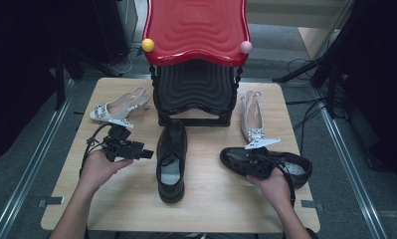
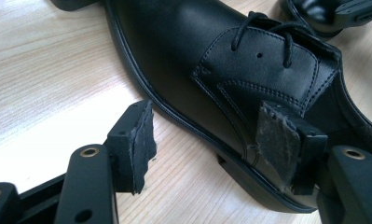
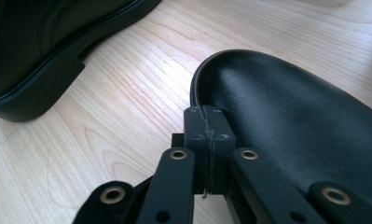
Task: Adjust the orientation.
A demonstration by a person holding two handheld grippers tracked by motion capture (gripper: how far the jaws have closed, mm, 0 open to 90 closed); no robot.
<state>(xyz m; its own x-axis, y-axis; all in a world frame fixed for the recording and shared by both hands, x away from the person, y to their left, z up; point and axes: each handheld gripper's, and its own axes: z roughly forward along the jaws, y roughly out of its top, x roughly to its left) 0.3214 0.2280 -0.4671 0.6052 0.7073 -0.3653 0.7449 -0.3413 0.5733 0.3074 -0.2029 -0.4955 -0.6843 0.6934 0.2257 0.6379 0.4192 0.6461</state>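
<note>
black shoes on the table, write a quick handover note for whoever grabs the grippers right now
Left gripper: open, jaws on either side of the centre black shoe, pads not pressing on it.
Right gripper: shut with nothing between the pads, over the toe of the right black shoe.
Both black shoes lie on the table, apart and at different angles. A pale heeled shoe lies left of the red and black rack, another right.
Done: nothing gripped yet, rack bare.
Left: probably grip the centre shoe, then move it.
</note>
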